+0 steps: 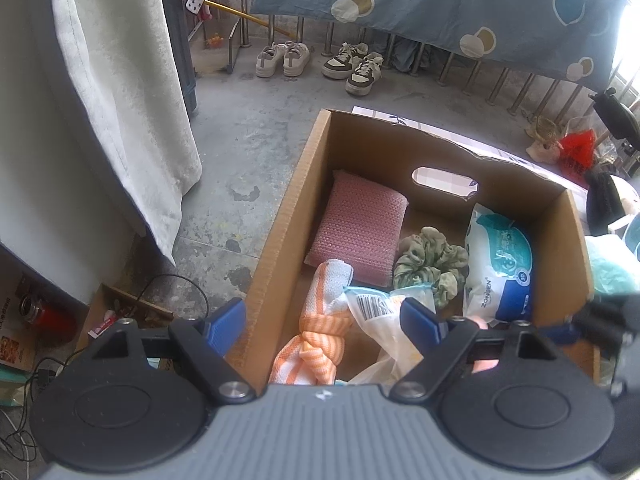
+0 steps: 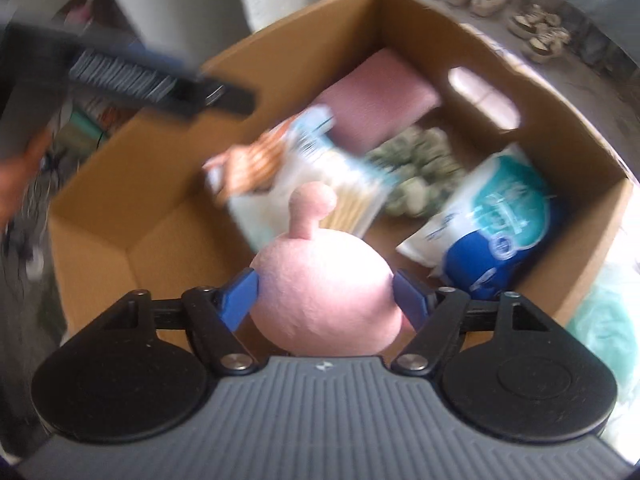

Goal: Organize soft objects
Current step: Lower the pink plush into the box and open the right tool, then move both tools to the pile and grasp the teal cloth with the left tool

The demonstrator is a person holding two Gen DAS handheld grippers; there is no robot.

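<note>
Right tongs: our right gripper (image 2: 325,296) has its blue pads pressed on both flanks of a round pink plush toy (image 2: 324,300), holding it just above the near end of the open brown cardboard box (image 2: 168,208).
Left tongs: our left gripper (image 1: 322,316) stands wide apart with nothing between its pads; one blue finger (image 1: 224,320) sits outside the box wall, the other over the box's inside.
Toy's axis: the plush is nearly a ball, with one small rounded nub (image 2: 312,208) pointing away from us toward the far wall of the box, so its long line runs from the tongs into the box.
Toy's look: fuzzy, pale pink, no markings that we can make out; the right view is blurred.
In the box: a pink knitted rectangular pad (image 1: 356,228) leans in the far left corner, a sage green fabric scrunchie (image 1: 432,260) lies mid-floor, a white and blue plastic tissue pack (image 1: 500,264) stands against the right wall, an orange-and-white striped knotted cloth (image 1: 320,332) and a clear plastic packet with a barcode (image 1: 380,312) lie nearest us.
In the way: that packet and cloth lie just beyond the toy.
Around: two pairs of sneakers (image 1: 320,62) on the grey concrete floor (image 1: 248,152), a pale curtain (image 1: 120,100).
</note>
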